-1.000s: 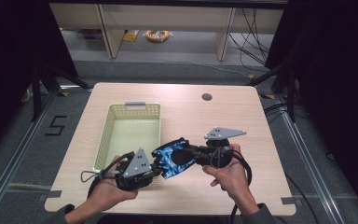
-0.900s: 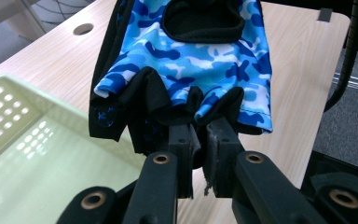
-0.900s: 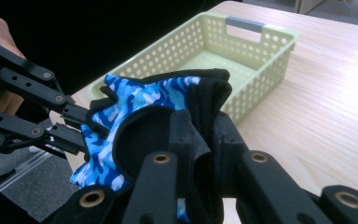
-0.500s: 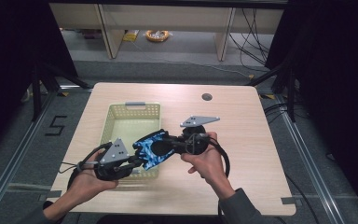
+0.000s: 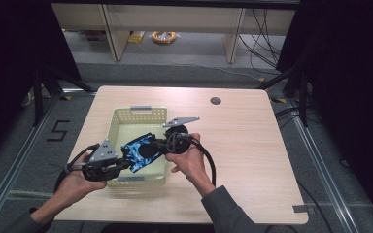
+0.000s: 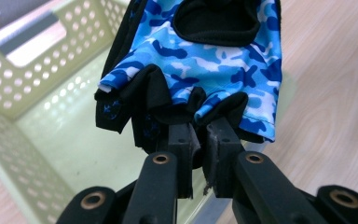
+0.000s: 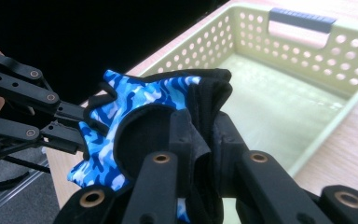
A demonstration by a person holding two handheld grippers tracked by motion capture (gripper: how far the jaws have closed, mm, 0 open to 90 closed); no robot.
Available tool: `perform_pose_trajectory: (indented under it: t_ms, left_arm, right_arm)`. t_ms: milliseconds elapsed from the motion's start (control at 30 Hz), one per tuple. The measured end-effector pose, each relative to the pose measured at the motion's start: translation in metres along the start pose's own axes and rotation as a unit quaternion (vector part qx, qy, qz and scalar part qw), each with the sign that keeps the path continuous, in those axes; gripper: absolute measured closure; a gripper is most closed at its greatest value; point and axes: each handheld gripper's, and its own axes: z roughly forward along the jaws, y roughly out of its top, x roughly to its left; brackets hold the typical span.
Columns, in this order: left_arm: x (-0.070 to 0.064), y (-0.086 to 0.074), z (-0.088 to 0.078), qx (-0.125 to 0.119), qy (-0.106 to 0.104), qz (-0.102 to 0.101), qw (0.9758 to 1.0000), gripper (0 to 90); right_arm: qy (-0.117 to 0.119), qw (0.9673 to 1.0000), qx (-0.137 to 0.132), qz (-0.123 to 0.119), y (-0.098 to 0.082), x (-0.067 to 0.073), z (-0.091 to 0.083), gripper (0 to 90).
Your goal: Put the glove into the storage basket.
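Observation:
A blue camouflage fingerless glove point(image 5: 139, 151) with black trim hangs stretched between both grippers above the near part of a pale green perforated basket point(image 5: 121, 121). My left gripper point(image 5: 122, 164) is shut on the glove's finger end point(image 6: 186, 109), its pads point(image 6: 180, 140) pinching the black fabric. My right gripper point(image 5: 158, 145) is shut on the glove's black cuff edge point(image 7: 209, 100). In the right gripper view the left gripper point(image 7: 81, 128) reaches in from the left, clamped on the glove point(image 7: 135, 100). The basket's floor point(image 7: 270, 84) holds nothing.
The basket sits on a light wooden table point(image 5: 243, 145) with a dark round hole point(image 5: 215, 101) near its far edge. Black cables point(image 5: 206, 158) trail from both grippers. Beyond the table are shelf legs and a coil of cable point(image 5: 164, 36) on the floor.
Both hands have carried the glove to the left, from the bare tabletop right of the basket to above the basket's near end. Both grips have held.

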Motion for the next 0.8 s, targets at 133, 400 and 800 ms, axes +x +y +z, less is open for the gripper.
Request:
perform_pose_trajectory:
  t_ms: [133, 400, 800]
  left_arm:
    - [0.008, -0.007, 0.004, 0.015, -0.001, -0.005, 0.9999, 81.6]
    - [0.022, -0.022, 0.013, 0.045, -0.006, -0.027, 0.9986, 81.2]
    - [0.028, -0.028, 0.023, 0.086, -0.021, -0.034, 0.9955, 79.6]
  right_arm:
    - [-0.001, 1.0, 0.005, 0.007, 0.0, -0.001, 0.015, 81.3]
    - [-0.002, 0.9992, 0.032, 0.025, -0.004, -0.004, 0.045, 81.1]
    - [-0.02, 0.9973, 0.063, 0.033, -0.012, -0.003, 0.069, 81.0]
